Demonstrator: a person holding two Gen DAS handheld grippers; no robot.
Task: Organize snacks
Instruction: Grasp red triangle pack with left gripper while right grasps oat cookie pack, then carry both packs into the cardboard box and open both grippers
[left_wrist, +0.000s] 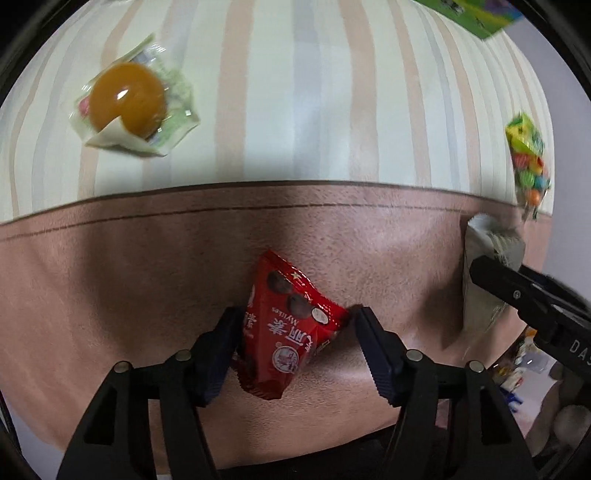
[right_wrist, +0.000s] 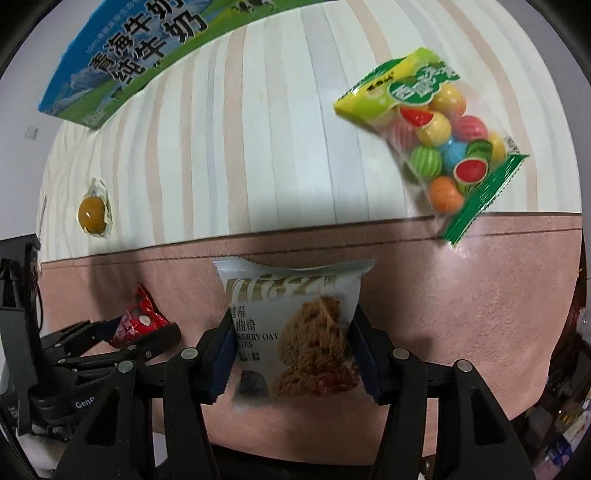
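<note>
My left gripper (left_wrist: 295, 332) is shut on a red chocolate snack packet (left_wrist: 284, 328) and holds it over the pink border of the tablecloth (left_wrist: 110, 266). My right gripper (right_wrist: 291, 347) is shut on a white oat cookie packet (right_wrist: 295, 332), also over the pink border. Each gripper shows in the other's view: the right gripper (left_wrist: 480, 269) with the cookie packet (left_wrist: 484, 258), the left gripper (right_wrist: 147, 332) with the red packet (right_wrist: 136, 321). A bag of coloured gumballs (right_wrist: 439, 140) lies far right on the striped cloth; it also shows in the left wrist view (left_wrist: 528, 162). A wrapped orange jelly (left_wrist: 129, 99) lies far left, also seen in the right wrist view (right_wrist: 94, 212).
A green and blue milk carton box (right_wrist: 147, 51) stands at the far edge of the table; its corner shows in the left wrist view (left_wrist: 476, 14). The striped cloth (left_wrist: 295, 92) covers the table's far half. Clutter sits beyond the table's right edge (right_wrist: 569, 424).
</note>
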